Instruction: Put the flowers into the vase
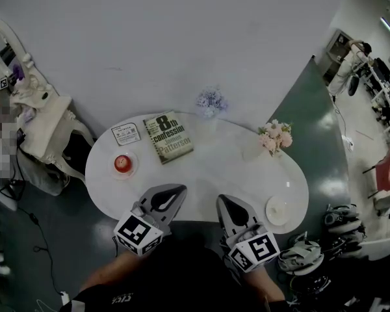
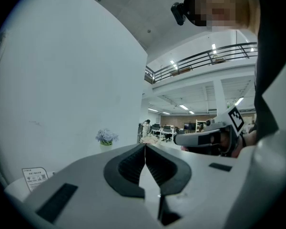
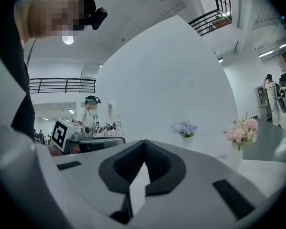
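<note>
A bunch of purple flowers point(image 1: 211, 101) stands at the far edge of the white oval table point(image 1: 214, 174), close to the wall; it also shows as purple flowers point(image 2: 106, 137) and purple flowers point(image 3: 184, 128). Pink flowers point(image 1: 277, 135) stand at the table's right side, seen as pink flowers point(image 3: 242, 130) in a pale vase point(image 3: 236, 155). My left gripper point(image 1: 180, 188) and right gripper point(image 1: 221, 199) hover level over the near table edge, both shut with nothing between the jaws. The closed tips show as left gripper point(image 2: 145, 146) and right gripper point(image 3: 144, 142).
A book point(image 1: 169, 136), a small card point(image 1: 126, 133) and a red round thing on a saucer point(image 1: 122, 164) lie on the table's left half. A white dish point(image 1: 277, 210) sits near its right front edge. An ornate white chair point(image 1: 42, 132) stands left; bags point(image 1: 302, 255) lie on the floor right.
</note>
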Action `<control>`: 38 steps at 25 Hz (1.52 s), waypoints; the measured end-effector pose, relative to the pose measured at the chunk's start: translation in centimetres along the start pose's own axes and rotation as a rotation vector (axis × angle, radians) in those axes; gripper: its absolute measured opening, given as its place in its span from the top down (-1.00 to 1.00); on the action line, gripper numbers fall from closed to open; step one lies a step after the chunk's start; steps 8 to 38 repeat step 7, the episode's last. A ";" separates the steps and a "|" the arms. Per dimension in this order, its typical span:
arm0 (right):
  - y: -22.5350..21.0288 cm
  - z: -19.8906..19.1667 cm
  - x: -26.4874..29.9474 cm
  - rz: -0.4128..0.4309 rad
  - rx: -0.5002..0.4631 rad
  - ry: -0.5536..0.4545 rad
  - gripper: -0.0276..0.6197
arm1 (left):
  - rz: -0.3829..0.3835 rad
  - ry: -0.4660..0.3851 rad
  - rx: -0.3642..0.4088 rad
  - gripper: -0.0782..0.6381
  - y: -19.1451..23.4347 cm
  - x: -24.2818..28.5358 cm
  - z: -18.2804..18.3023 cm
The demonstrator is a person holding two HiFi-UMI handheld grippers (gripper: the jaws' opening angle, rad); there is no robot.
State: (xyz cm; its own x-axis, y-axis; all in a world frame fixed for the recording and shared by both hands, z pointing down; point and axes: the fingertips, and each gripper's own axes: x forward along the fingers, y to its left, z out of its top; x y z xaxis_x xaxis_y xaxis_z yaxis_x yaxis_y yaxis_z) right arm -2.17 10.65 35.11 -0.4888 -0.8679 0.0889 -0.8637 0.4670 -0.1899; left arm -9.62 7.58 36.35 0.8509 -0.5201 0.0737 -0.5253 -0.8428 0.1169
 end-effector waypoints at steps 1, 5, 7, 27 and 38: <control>0.1 0.0 0.0 0.002 0.000 -0.001 0.84 | -0.001 0.002 -0.003 0.75 -0.1 0.0 -0.1; 0.2 0.0 0.0 0.005 0.001 -0.002 0.84 | -0.008 0.010 -0.014 0.75 -0.3 0.0 -0.4; 0.1 0.0 0.0 0.005 0.001 -0.001 0.84 | -0.011 0.013 -0.017 0.75 -0.5 0.1 -0.5; 0.1 0.0 0.0 0.005 0.001 -0.001 0.84 | -0.011 0.013 -0.017 0.75 -0.5 0.1 -0.5; 0.1 0.0 0.0 0.005 0.001 -0.001 0.84 | -0.011 0.013 -0.017 0.75 -0.5 0.1 -0.5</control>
